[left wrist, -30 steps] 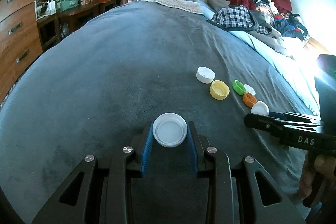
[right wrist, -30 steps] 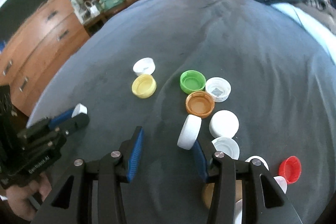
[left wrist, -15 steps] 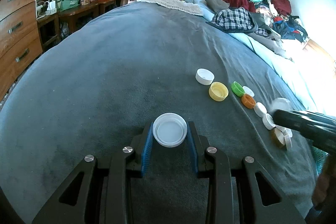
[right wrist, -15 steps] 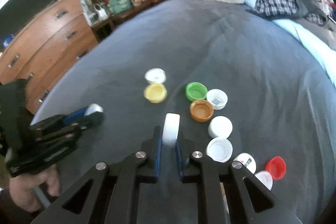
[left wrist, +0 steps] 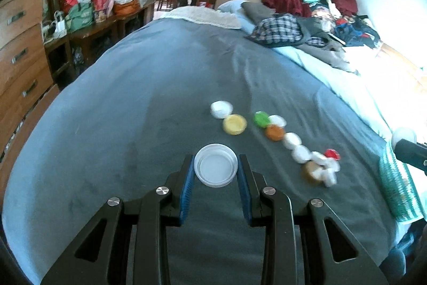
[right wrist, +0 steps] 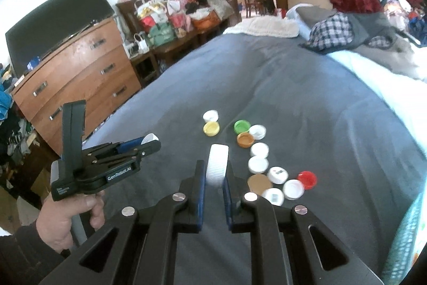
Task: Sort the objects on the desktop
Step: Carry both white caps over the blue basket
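My left gripper (left wrist: 215,169) is shut on a wide white lid (left wrist: 215,168), held flat with its hollow side up above the grey bedspread (left wrist: 133,111). It also shows in the right wrist view (right wrist: 149,142). My right gripper (right wrist: 215,172) is shut on a white ribbed cap (right wrist: 217,164), held on edge above the bedspread (right wrist: 320,124). Loose caps lie ahead: a white cap (right wrist: 210,115), a yellow cap (right wrist: 211,128), a green cap (right wrist: 241,126), an orange cap (right wrist: 245,139), a red cap (right wrist: 307,179) and several white ones.
A wooden dresser (right wrist: 77,79) stands left of the bed. Clothes (right wrist: 347,31) are piled at the bed's far right. A teal and white knitted cloth (left wrist: 399,188) hangs at the right edge. Bags crowd a side table (left wrist: 93,10).
My right gripper closed on the white ribbed cap and lifted it up and back from the row. My left gripper kept hold of the wide lid, barely moving.
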`<action>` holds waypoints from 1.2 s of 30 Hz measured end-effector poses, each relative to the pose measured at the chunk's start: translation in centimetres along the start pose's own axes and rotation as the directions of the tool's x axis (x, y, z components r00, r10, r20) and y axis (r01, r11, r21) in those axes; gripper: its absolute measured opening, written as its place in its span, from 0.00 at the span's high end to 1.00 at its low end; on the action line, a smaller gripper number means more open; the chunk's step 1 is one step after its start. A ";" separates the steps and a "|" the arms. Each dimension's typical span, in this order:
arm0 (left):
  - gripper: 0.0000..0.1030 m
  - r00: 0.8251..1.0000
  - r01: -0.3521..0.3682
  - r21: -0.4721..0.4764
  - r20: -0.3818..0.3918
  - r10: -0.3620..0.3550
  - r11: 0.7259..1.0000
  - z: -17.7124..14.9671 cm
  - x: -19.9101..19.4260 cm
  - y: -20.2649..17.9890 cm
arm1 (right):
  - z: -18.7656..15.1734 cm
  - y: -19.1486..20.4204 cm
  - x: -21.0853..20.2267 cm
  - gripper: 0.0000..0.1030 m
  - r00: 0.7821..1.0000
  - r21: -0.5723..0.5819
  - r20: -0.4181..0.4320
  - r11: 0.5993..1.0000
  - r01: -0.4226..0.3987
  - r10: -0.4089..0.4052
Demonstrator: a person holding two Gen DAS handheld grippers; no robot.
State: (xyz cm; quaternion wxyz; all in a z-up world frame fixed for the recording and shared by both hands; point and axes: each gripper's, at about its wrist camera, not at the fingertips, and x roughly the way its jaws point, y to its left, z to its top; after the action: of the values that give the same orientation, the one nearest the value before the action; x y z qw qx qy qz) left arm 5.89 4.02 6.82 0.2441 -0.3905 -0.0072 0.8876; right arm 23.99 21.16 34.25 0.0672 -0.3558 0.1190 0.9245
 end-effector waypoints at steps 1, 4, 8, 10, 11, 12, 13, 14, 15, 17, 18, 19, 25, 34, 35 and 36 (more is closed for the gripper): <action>0.74 1.000 0.007 0.009 0.001 -0.007 1.000 0.2 -0.4 -0.7 | -0.1 -0.2 -0.8 0.88 1.000 0.001 0.011 1.000 0.003 -0.003; 0.74 0.999 0.033 0.035 0.006 -0.034 0.999 0.4 -1.3 -3.1 | -0.5 -0.9 -2.9 0.88 0.999 0.009 0.043 1.000 0.012 -0.013; 0.74 0.997 0.078 0.097 0.010 -0.079 0.992 0.8 -2.4 -7.1 | -1.1 -2.2 -5.3 0.88 0.997 0.030 0.074 0.999 0.026 -0.029; 0.74 0.994 0.103 0.133 0.010 -0.105 0.986 1.1 -2.8 -9.4 | -1.4 -2.9 -6.7 0.88 0.995 0.044 0.094 0.998 0.035 -0.039; 0.74 0.993 0.115 0.144 0.009 -0.118 0.983 1.3 -2.9 -10.3 | -1.4 -3.2 -7.2 0.88 0.994 0.050 0.103 0.998 0.040 -0.044; 0.74 0.991 0.128 0.163 0.007 -0.131 0.978 1.4 -3.1 -11.6 | -1.5 -3.5 -7.9 0.88 0.992 0.055 0.112 0.997 0.044 -0.050; 0.74 0.990 0.135 0.178 0.006 -0.138 0.975 1.5 -3.3 -12.5 | -1.7 -3.9 -8.7 0.88 0.991 0.061 0.122 0.997 0.051 -0.058; 0.74 0.989 0.143 0.192 0.004 -0.147 0.971 1.7 -3.3 -13.5 | -1.9 -4.3 -9.5 0.88 0.989 0.064 0.131 0.996 0.057 -0.065; 0.74 0.987 0.155 0.204 0.001 -0.159 0.967 1.8 -3.5 -14.5 | -2.0 -4.6 -10.2 0.88 0.987 0.067 0.141 0.996 0.065 -0.074; 0.74 0.984 0.173 0.235 0.000 -0.178 0.957 2.2 -3.7 -16.6 | -2.2 -5.4 -11.9 0.88 0.983 0.069 0.159 0.994 0.085 -0.096; 0.74 0.982 0.183 0.247 -0.001 -0.189 0.952 2.4 -3.8 -17.6 | -2.3 -5.9 -12.7 0.88 0.980 0.073 0.167 0.993 0.096 -0.107; 0.74 0.979 0.196 0.260 -0.003 -0.202 0.946 2.5 -4.0 -18.8 | -2.6 -6.7 -13.8 0.88 0.977 0.081 0.176 0.991 0.111 -0.124; 0.74 0.963 0.262 0.327 -0.021 -0.270 0.908 3.0 -4.4 -25.7 | -4.0 -10.6 -18.1 0.88 0.959 0.132 0.199 0.975 0.179 -0.203; 0.74 0.932 0.352 0.428 -0.077 -0.354 0.832 2.9 -4.5 -36.1 | -7.1 -17.0 -23.4 0.88 0.929 0.230 0.197 0.936 0.267 -0.314; 0.74 0.927 0.363 0.438 -0.087 -0.364 0.822 2.9 -4.4 -37.2 | -7.4 -17.7 -23.9 0.88 0.926 0.241 0.195 0.931 0.274 -0.323; 0.74 0.924 0.372 0.446 -0.095 -0.370 0.814 2.8 -4.3 -38.1 | -7.8 -18.4 -24.4 0.88 0.923 0.254 0.191 0.925 0.283 -0.335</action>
State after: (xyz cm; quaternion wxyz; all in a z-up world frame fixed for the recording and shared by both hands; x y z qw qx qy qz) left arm 22.72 36.20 19.47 0.4972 -0.3149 0.1259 0.7986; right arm 50.87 35.86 41.87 0.2654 -0.2507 0.1546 0.9181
